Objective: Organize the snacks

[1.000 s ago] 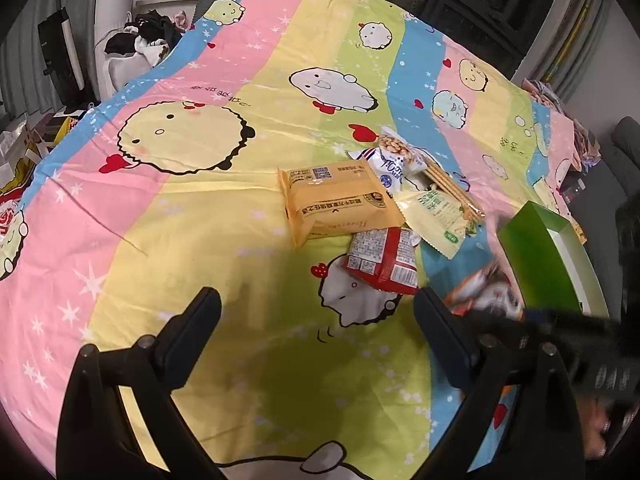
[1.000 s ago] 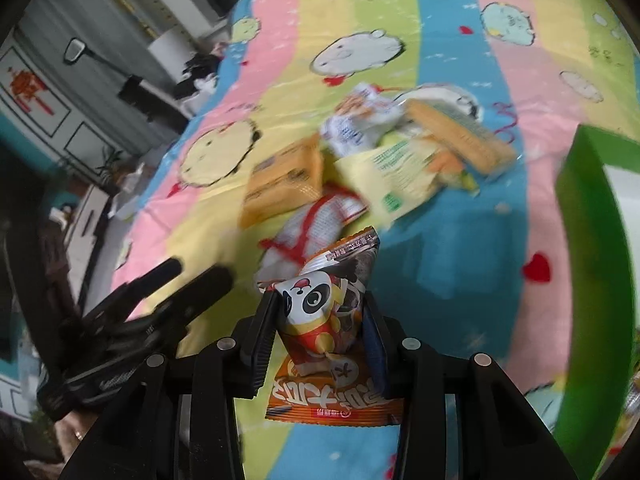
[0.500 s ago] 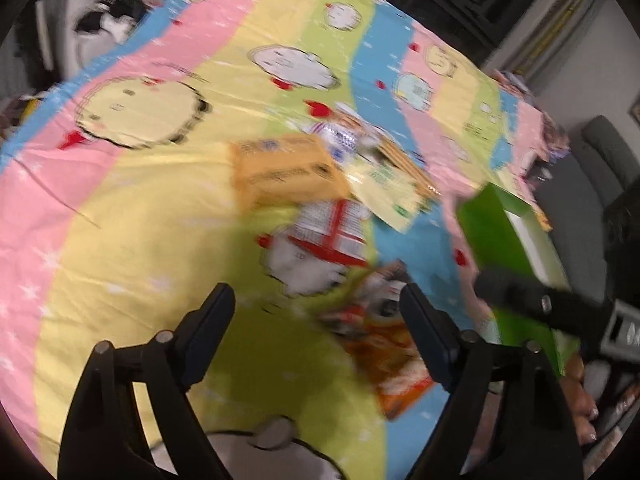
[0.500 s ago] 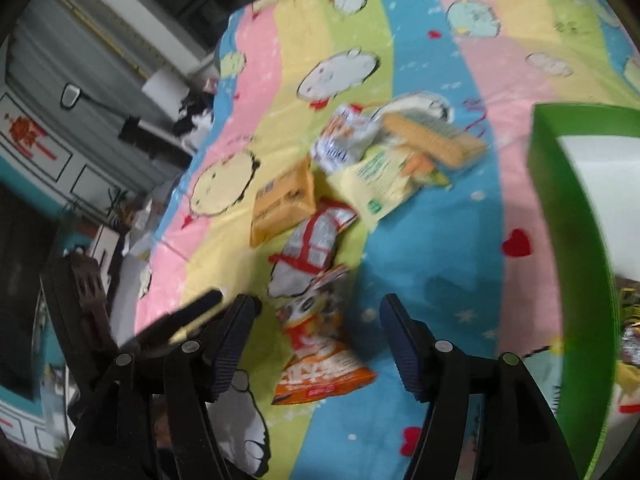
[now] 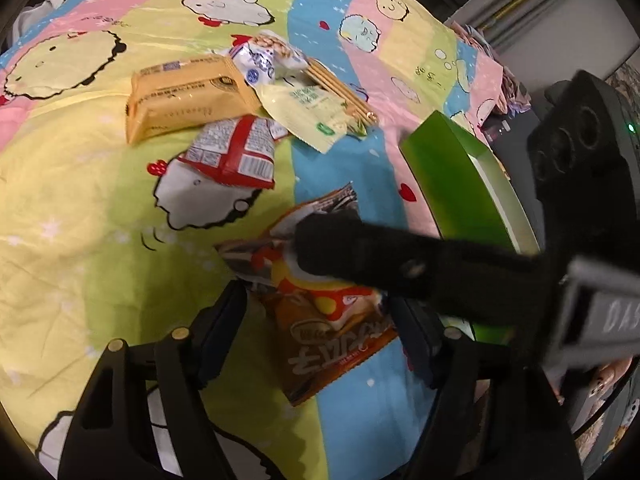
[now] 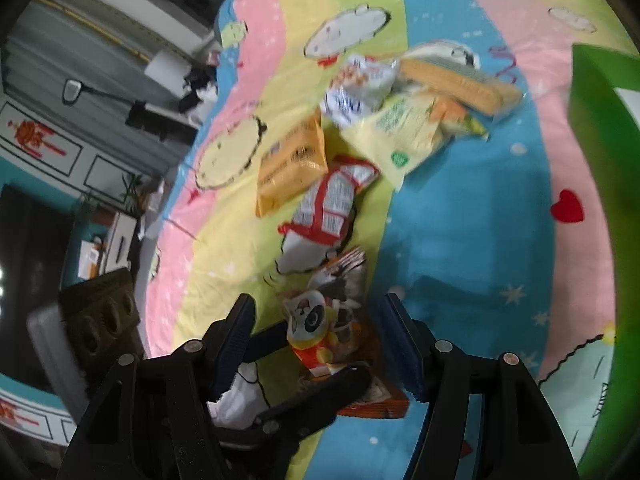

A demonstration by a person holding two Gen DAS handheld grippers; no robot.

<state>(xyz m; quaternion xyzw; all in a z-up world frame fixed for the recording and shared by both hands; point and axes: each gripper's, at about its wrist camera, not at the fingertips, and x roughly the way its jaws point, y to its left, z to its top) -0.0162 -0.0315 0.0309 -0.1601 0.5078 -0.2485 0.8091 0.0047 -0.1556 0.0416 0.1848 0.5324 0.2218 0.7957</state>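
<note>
While closing on the panda snack bag (image 5: 332, 344), straddles it with the left claw (image 5: 316, 316); shows no squeeze on the wrapper. Keeps the right claw (image 6: 316, 320) about half open over the same bag, one finger (image 5: 360, 252) crossing above it, gripping nothing. Locates the bag flat on the bedspread (image 5: 80, 240), near the green box (image 5: 460, 184) and to its left. Shows the yellow pack (image 5: 180, 96) and the red-and-white pack (image 5: 232, 152) piled with other snacks farther up the bedspread, apart from the bag.
</note>
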